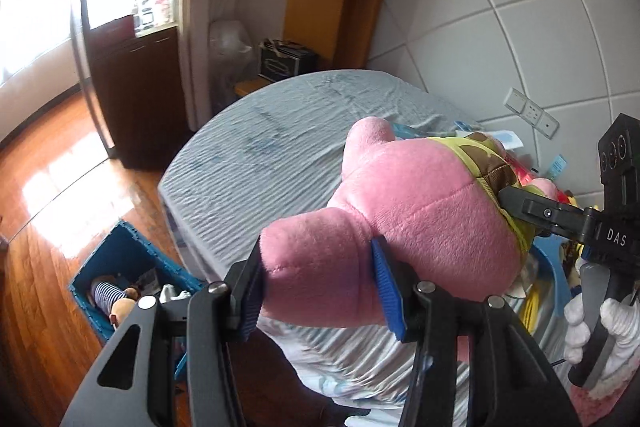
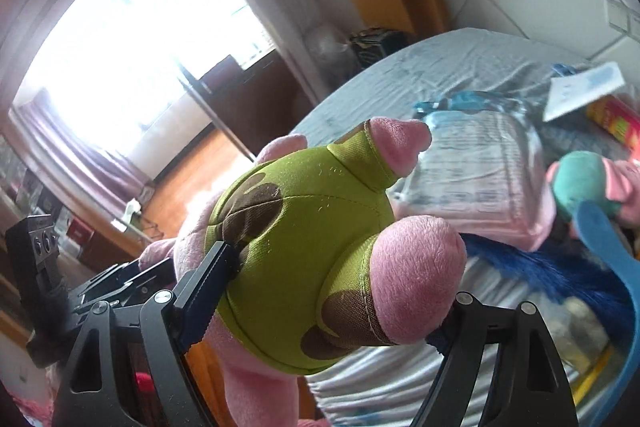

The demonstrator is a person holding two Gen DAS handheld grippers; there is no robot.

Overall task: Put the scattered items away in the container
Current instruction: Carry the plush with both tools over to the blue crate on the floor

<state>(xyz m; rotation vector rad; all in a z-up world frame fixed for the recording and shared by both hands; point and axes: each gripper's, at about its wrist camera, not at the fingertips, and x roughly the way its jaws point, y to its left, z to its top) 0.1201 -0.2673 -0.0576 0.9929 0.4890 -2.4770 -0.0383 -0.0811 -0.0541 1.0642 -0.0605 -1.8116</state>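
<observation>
A pink plush toy (image 1: 420, 219) in green and brown shorts (image 2: 304, 227) hangs in the air over the bed's near edge, held by both grippers. My left gripper (image 1: 318, 255) is shut on one pink limb, its blue pads (image 1: 386, 287) pressing into the limb from both sides. My right gripper (image 2: 332, 291) is shut on the toy's lower body across the shorts, and one of its fingers (image 1: 536, 211) shows in the left wrist view. A blue crate (image 1: 96, 259) stands on the floor at the lower left, with a striped doll (image 1: 110, 293) inside.
The bed (image 1: 280, 131) has a grey-blue sheet. On its right side lie a clear plastic package (image 2: 480, 163), a teal and pink plush (image 2: 580, 183) and a red box (image 2: 616, 123). A white-gloved hand (image 1: 580, 323) holds the right gripper. Wooden floor (image 1: 48, 187) and a dark cabinet (image 1: 136, 99) lie left.
</observation>
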